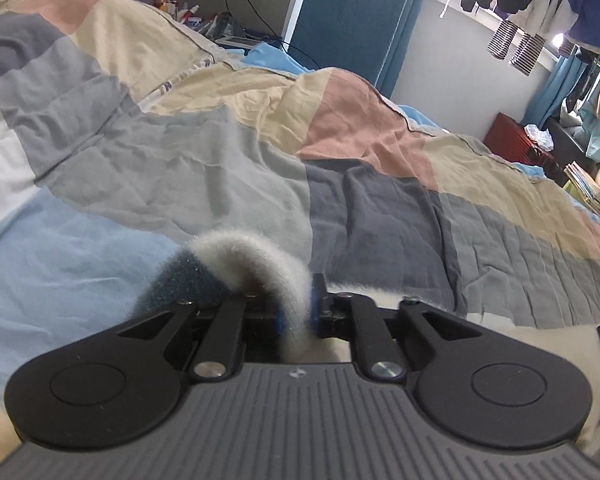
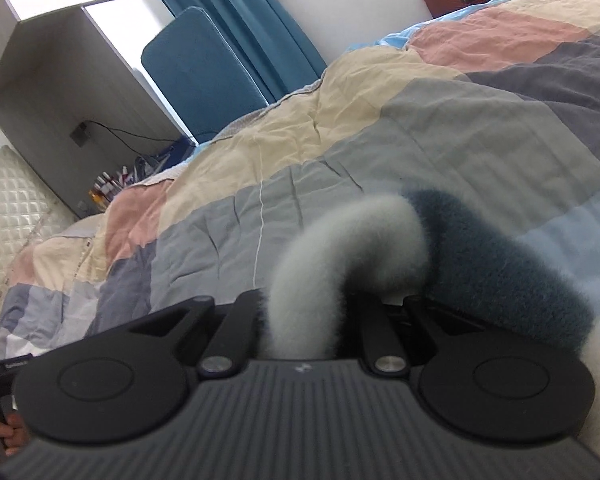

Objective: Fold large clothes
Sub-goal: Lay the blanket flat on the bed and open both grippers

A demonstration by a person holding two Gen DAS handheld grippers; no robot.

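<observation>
A fluffy fleece garment, white (image 1: 239,252) with a dark blue part (image 1: 179,280), lies low over a patchwork quilt (image 1: 219,160) on a bed. A white fold of it arches up and runs down between the jaws of my left gripper (image 1: 297,300), which is shut on it. More white fleece (image 1: 540,344) spreads to the right behind the gripper. In the right wrist view the same white fleece (image 2: 360,232) loops over and into my right gripper (image 2: 304,308), shut on it, with the dark blue part (image 2: 480,248) beside it. The fingertips of both grippers are hidden by fabric.
The quilt (image 2: 380,140) covers the whole bed. A blue padded panel (image 1: 348,12) stands beyond it, with bottles (image 1: 175,4) on a cluttered stand. Clothes (image 1: 560,0) hang at the upper right above a red case (image 1: 516,140) and books (image 1: 588,188). A hand (image 2: 3,432) shows at the lower left.
</observation>
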